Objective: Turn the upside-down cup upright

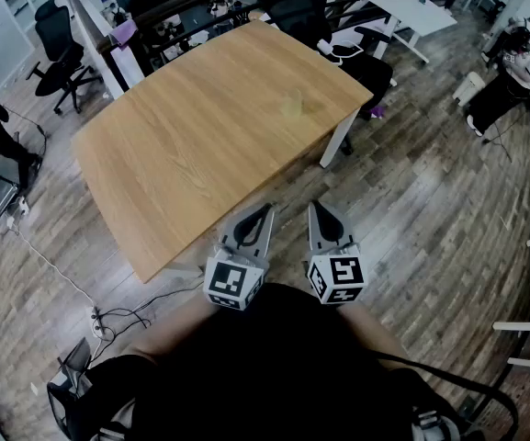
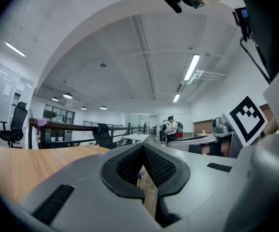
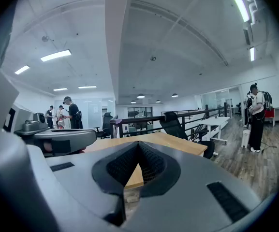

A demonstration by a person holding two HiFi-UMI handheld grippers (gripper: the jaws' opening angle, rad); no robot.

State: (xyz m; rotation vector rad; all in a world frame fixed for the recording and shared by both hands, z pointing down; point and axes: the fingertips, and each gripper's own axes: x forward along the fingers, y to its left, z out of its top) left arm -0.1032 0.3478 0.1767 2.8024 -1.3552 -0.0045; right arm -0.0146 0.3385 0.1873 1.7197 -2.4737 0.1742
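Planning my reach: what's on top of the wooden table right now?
Only a pale translucent cup shows on the table, toward its far right side. It is too faint to tell which way up; anything under it is hidden.

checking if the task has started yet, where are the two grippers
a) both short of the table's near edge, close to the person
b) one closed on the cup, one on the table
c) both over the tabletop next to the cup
a: in the head view the left gripper and right gripper sit short of the table with jaws together and empty; the cup stands untouched.
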